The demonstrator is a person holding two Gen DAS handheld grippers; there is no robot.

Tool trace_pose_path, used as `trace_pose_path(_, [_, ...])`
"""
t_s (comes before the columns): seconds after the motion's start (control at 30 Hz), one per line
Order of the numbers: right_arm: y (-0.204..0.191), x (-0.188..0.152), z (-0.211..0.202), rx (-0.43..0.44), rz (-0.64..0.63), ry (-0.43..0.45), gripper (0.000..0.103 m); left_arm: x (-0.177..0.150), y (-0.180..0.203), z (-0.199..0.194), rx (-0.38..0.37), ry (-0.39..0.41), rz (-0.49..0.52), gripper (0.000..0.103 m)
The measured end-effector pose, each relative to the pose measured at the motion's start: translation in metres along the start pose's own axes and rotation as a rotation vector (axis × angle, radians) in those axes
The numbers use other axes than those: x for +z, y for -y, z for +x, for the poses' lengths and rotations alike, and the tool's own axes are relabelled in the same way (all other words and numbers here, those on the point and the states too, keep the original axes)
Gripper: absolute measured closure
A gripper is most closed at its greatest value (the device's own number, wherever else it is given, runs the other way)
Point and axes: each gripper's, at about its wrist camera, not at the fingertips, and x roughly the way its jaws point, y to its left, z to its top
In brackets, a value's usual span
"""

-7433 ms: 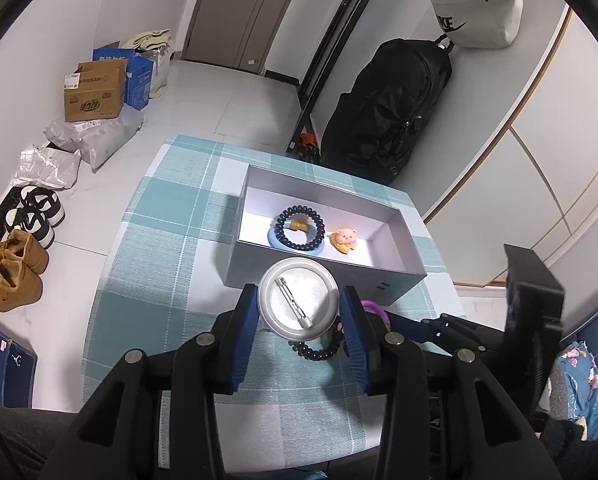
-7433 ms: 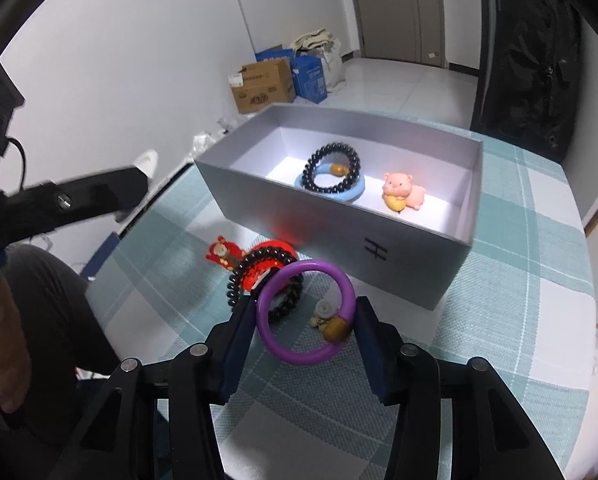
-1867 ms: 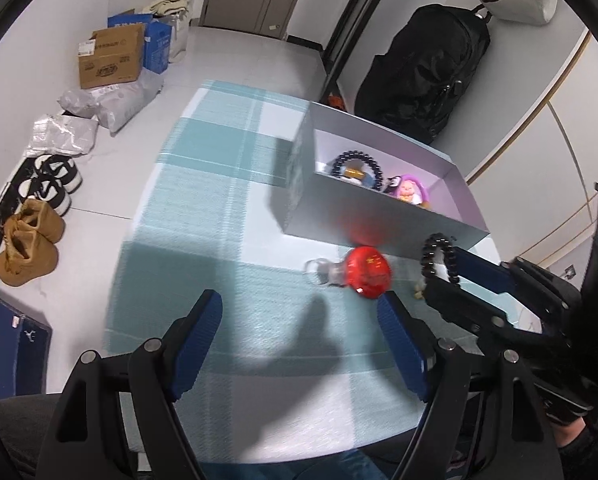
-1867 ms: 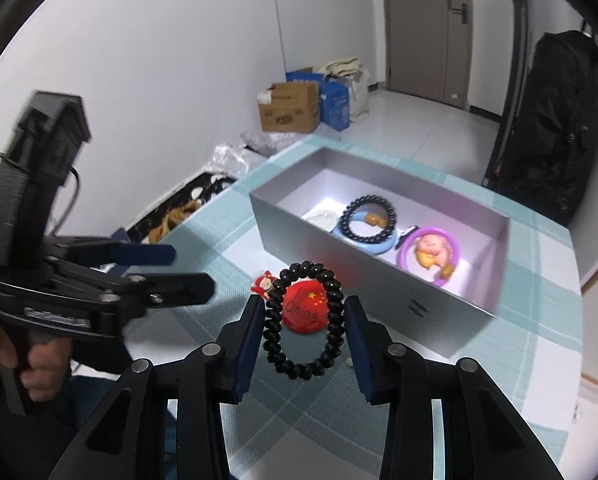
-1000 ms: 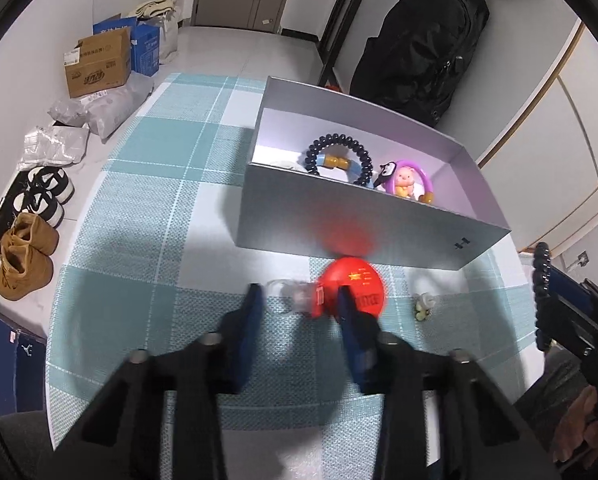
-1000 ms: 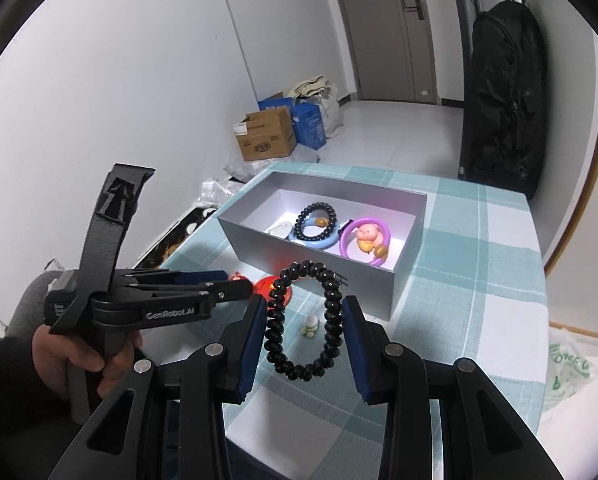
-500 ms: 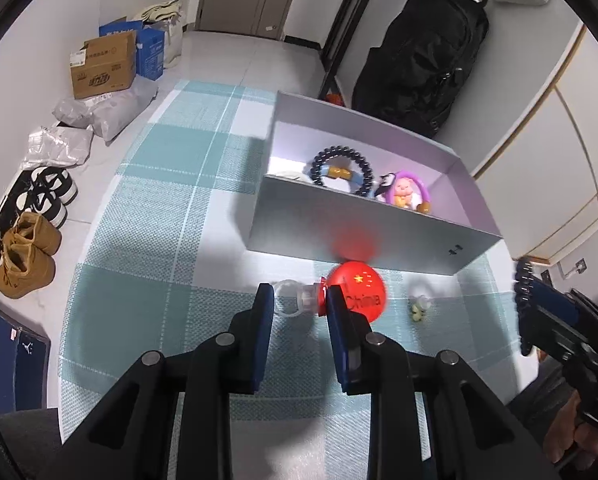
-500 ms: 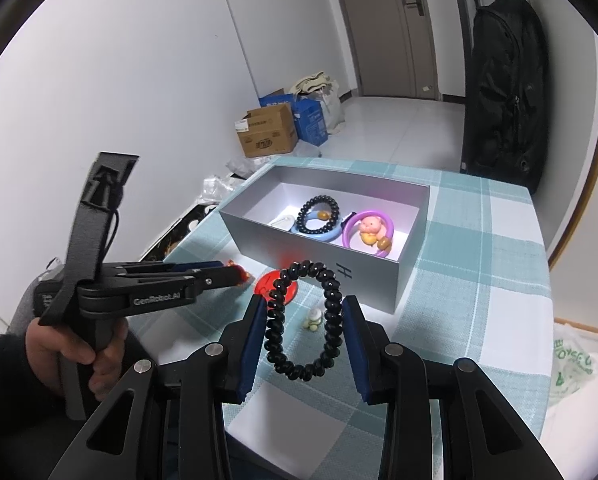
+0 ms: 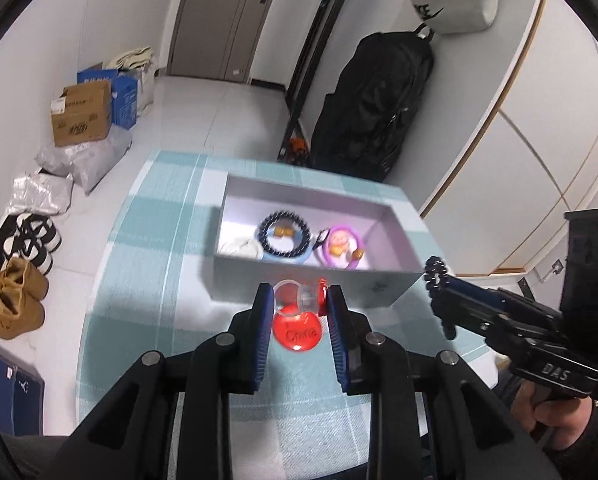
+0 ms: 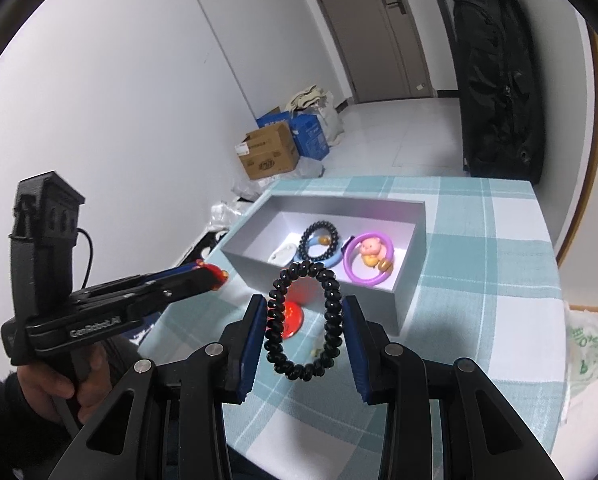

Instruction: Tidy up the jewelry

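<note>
Jewelry is being gathered into the grey box (image 9: 311, 280), which stands on the checked tablecloth (image 9: 147, 280) toward the far edge of the table. Already inside are a dark bead bracelet (image 9: 285, 234) lying on a blue ring, a purple ring (image 10: 369, 262) around a small pink pig figure (image 10: 371, 249), and a white piece (image 9: 239, 249) at the left end.

Two items are in hand. The left gripper (image 9: 299, 300) pinches the clear clip end of a red round badge (image 9: 297, 330), which hangs below the jaws in front of the box's near wall; the badge appears lifted off the cloth, though blur makes that uncertain. The right gripper (image 10: 305, 320) has its jaws closed on a black beaded bracelet (image 10: 305, 320), which is squeezed into an upright oval, held above the near edge of the table.

The step in hand looks like the carrying of both pieces to the box. The next move probably calls for raising each piece over the near wall and letting it go over a bare patch of the floor, most likely at the right end, beyond the purple ring.

A small pale trinket (image 10: 317, 352) lies on the cloth near the box, half hidden behind the bracelet; its kind cannot be made out. The left view is blurred, and the badge's lettering is hard to read.
</note>
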Motion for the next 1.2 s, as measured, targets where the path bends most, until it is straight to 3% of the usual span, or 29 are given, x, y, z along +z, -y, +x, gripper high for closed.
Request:
trace_pose_path(0.27, [-0.003,0.015,0.003,0.026,-0.008,0.011,0.066,0.015,0.007,-0.001,-0.019,0.055,0.023,0.082])
trace_pose_path(0.53, [-0.004,0.035,0.016,0.017,-0.039,0.018,0.066,0.031,0.003,0.010,-0.027,0.062,0.007,0.082])
trace_pose_path(1.2, [0.033,0.059,0.052,0.000,0.025,-0.036,0.066,0.054,-0.008,0.066,-0.061,-0.064,-0.085,0.082])
